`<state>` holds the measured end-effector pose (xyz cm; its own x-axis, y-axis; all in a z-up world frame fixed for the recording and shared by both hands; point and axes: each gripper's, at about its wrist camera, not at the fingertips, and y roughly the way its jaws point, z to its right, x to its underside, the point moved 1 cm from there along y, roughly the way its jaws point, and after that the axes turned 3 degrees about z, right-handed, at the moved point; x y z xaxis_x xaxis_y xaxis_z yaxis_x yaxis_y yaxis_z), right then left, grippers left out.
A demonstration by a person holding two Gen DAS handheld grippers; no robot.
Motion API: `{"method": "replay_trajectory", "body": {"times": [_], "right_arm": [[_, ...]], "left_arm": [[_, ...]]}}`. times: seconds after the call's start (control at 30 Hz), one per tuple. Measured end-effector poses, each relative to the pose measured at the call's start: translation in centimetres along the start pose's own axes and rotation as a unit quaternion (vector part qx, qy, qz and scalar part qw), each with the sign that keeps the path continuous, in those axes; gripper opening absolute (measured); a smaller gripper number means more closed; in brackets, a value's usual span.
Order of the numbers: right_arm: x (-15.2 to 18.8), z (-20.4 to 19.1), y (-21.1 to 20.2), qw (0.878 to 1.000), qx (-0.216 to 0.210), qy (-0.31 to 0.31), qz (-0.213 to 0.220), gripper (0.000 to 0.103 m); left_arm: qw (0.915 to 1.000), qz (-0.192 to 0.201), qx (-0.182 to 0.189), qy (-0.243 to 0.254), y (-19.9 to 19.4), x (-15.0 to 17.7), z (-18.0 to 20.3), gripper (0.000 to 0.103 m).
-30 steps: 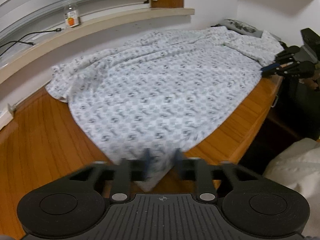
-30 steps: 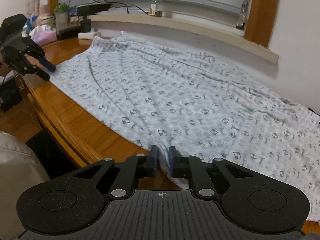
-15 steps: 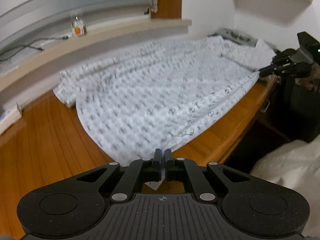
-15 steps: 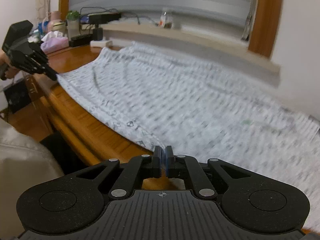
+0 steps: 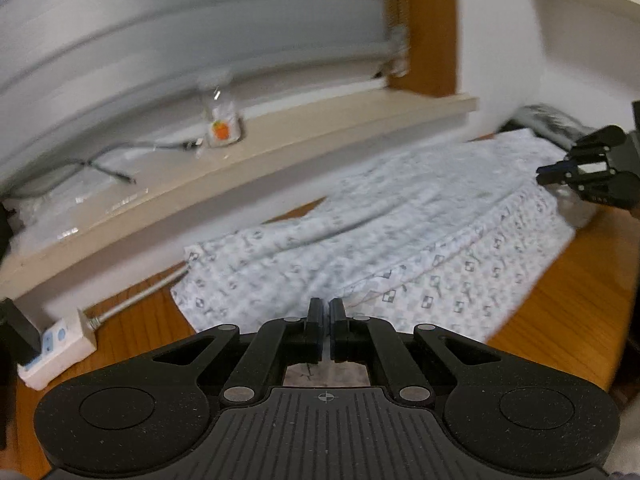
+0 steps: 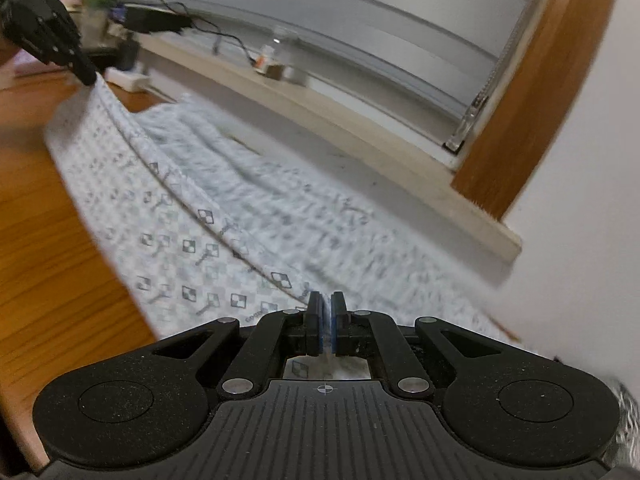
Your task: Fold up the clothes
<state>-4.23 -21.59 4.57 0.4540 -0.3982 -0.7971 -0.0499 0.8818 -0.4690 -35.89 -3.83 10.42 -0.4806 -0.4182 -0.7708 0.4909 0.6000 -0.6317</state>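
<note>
Left wrist view: left tool (image 5: 326, 312) and right tool (image 6: 326, 312) each pinch the garment's (image 5: 400, 248) edge.

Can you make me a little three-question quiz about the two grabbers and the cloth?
1. True or false: the left gripper is open and holds nothing.
2. What lies under the patterned cloth? A) wooden table B) carpet C) glass shelf
3. What small thing stands on the window ledge?

Key
1. False. It is shut on an edge of the cloth, and so is the right gripper.
2. A, the wooden table.
3. A small clear bottle with an orange label.
</note>
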Motion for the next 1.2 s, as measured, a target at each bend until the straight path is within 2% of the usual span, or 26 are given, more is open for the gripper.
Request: {"method": "replay_trajectory", "body": {"times": [0.03,0.1,0.2,0.3,0.4,0.47,0.5,0.53,0.63,0.8,1.0,1.2], "right_arm": [[0.0,0.1,1.1,1.0,0.006,0.008,-0.007,0.008],[0.0,0.3,3.3,0.999,0.017,0.025,-0.022,0.012],[0.6,0.5,3.2,0.997,0.031,0.063,-0.011,0.018],[1.1,0.0,1.5,0.996,0.018,0.084,0.005,0.018],[1.7,-1.3,0.3,0.995,-0.02,0.095,0.006,0.019],[2.0,-2.2,0.2,0.993,-0.053,0.107,0.001,0.019],[2.2,-2.7,0.2,0.991,-0.069,0.116,-0.002,0.019],[2.2,-2.8,0.6,0.99,-0.074,0.119,-0.006,0.019],[2.1,-3.3,1.6,0.989,-0.081,0.124,-0.017,0.019],[2.4,-3.0,2.5,0.984,-0.099,0.147,-0.031,0.021],[3.3,-3.3,0.6,0.982,-0.119,0.142,-0.033,0.021],[4.2,-4.0,-1.8,0.981,-0.139,0.129,-0.037,0.021]], "left_arm": [[0.9998,-0.016,-0.01,-0.01,1.3,0.1,-0.5,0.016],[0.9982,-0.036,-0.041,-0.023,3.0,0.6,-1.1,0.018],[0.9968,-0.024,-0.063,-0.042,3.2,1.7,-1.4,0.019],[0.997,-0.004,-0.059,-0.05,2.3,2.5,-0.8,0.019],[0.997,0.019,-0.05,-0.056,1.2,3.5,0.1,0.019],[0.9972,0.034,-0.031,-0.058,0.6,4.1,0.9,0.019],[0.9973,0.036,-0.019,-0.061,0.5,4.5,1.2,0.023],[0.9974,0.036,-0.012,-0.062,0.6,4.9,1.5,0.026],[0.9982,0.018,-0.014,-0.056,1.6,5.7,2.0,0.026],[0.9972,0.004,-0.015,-0.074,2.1,6.8,1.3,0.026],[0.9977,-0.011,-0.014,-0.066,0.6,7.8,2.3,0.025],[0.998,-0.022,0.006,-0.059,-2.3,9.5,4.1,0.025]]}}
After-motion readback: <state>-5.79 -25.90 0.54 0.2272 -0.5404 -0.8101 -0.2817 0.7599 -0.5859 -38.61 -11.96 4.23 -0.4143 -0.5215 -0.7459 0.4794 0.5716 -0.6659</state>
